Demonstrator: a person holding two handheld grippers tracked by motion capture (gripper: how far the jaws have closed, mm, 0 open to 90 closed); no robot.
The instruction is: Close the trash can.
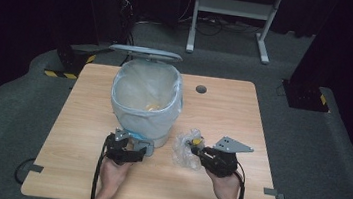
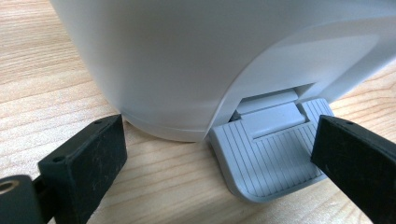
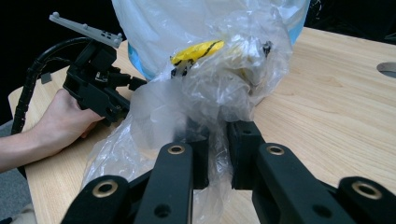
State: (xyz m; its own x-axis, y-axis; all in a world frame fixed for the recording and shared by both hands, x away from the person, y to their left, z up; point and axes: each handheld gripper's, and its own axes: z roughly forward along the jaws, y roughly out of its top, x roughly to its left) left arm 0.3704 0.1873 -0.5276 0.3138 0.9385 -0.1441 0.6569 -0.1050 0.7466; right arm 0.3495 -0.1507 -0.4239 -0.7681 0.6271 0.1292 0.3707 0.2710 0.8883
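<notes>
- Right tool (image 3: 217,161), nearest the person, is clamped on a clear plastic bag (image 1: 186,148) of yellow scraps, just right of the pedal bin (image 1: 146,101) on the counter (image 1: 223,115).
- Left tool (image 1: 128,150), jaws apart, rests at the bin's foot pedal (image 2: 271,158); the lid (image 1: 145,52) stands up.
- Likely next: lift the bag over the rim and release.
- The left gripper view alone reveals the ribbed pedal between the jaws.

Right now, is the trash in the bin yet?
Not yet. Done: the bin lid is up, and something yellowish already lies inside. In hand: the right gripper pinches the clear bag of trash, beside the bin, while the left gripper sits open at the pedal. Left: lift the bag over the rim and drop it in.
</notes>
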